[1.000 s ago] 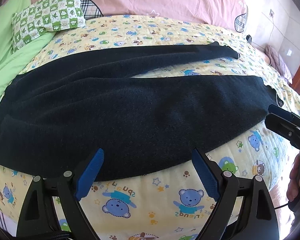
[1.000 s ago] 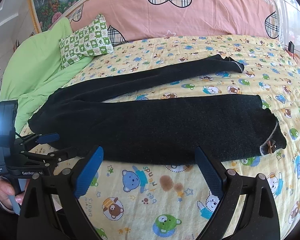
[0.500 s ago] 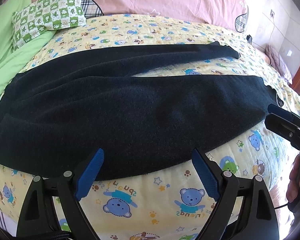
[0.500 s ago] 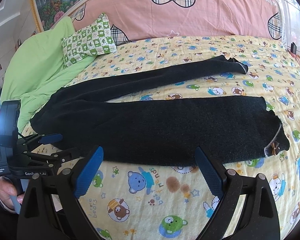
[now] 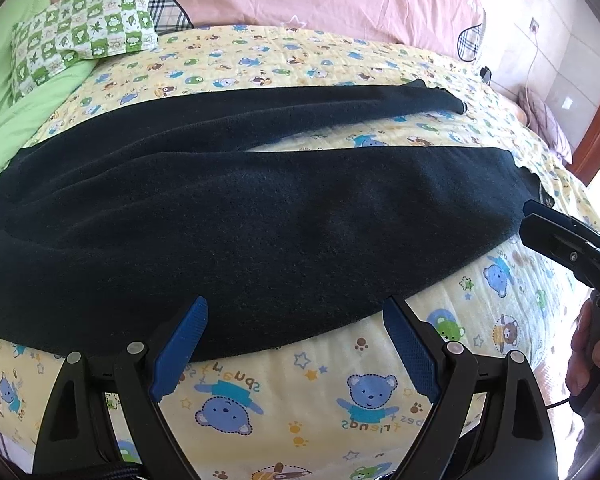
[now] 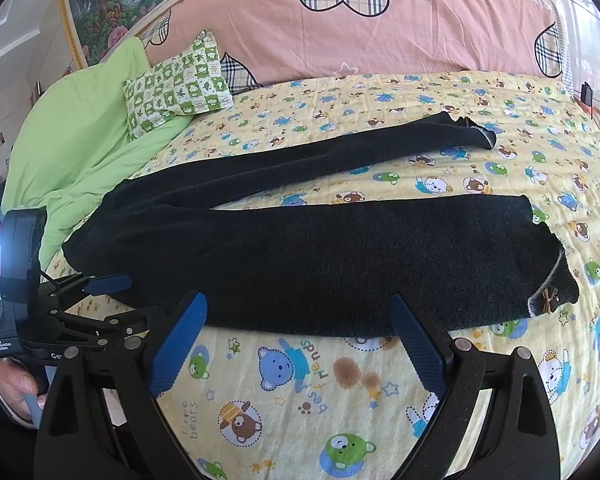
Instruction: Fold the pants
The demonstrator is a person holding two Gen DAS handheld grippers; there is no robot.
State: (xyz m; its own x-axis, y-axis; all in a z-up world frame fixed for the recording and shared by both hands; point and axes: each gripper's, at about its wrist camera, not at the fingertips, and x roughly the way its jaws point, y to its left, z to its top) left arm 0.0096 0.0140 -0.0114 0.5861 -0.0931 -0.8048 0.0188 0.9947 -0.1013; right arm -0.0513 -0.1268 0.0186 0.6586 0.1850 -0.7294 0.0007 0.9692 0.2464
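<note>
Black gripper (image 5: 296, 344) frames, blue ribbed pads (image 6: 178, 344), silver screws.
</note>
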